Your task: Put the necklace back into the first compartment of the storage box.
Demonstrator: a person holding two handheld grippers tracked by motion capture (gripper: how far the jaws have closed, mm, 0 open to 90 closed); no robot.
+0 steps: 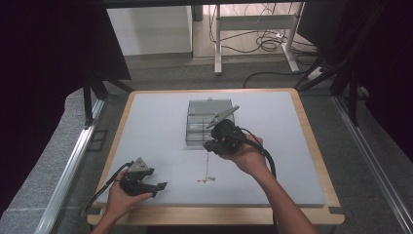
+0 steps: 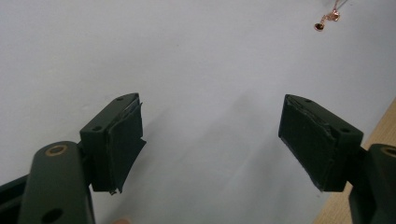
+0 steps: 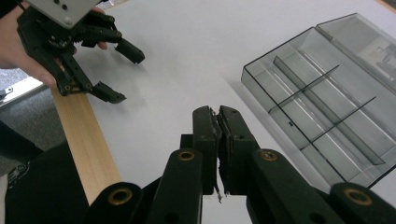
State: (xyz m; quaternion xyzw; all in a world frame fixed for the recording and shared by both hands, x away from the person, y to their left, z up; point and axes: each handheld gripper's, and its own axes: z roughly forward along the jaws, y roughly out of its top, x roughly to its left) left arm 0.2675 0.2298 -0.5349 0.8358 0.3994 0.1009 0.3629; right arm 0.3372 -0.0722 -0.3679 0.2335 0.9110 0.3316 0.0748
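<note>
A thin gold necklace [image 1: 207,168] hangs straight down from my right gripper [image 1: 209,146], whose jaws are shut on the chain. Its lower end, with a small red pendant [image 2: 320,26], appears to touch the grey mat. In the right gripper view the right gripper [image 3: 218,116] has its jaws pressed together, and a bit of chain [image 3: 219,196] pokes out below the pads. My left gripper [image 1: 160,186] rests near the front left of the mat, open with nothing in it. It shows again as the left gripper [image 2: 210,135] and, farther off, the left gripper [image 3: 119,72].
A clear plastic box [image 1: 209,122] with several compartments sits mid-table just behind the right gripper, seen again as the box [image 3: 327,102]. The table's wooden edge [image 1: 214,212] runs along the front. Cables and a desk frame lie on the floor beyond.
</note>
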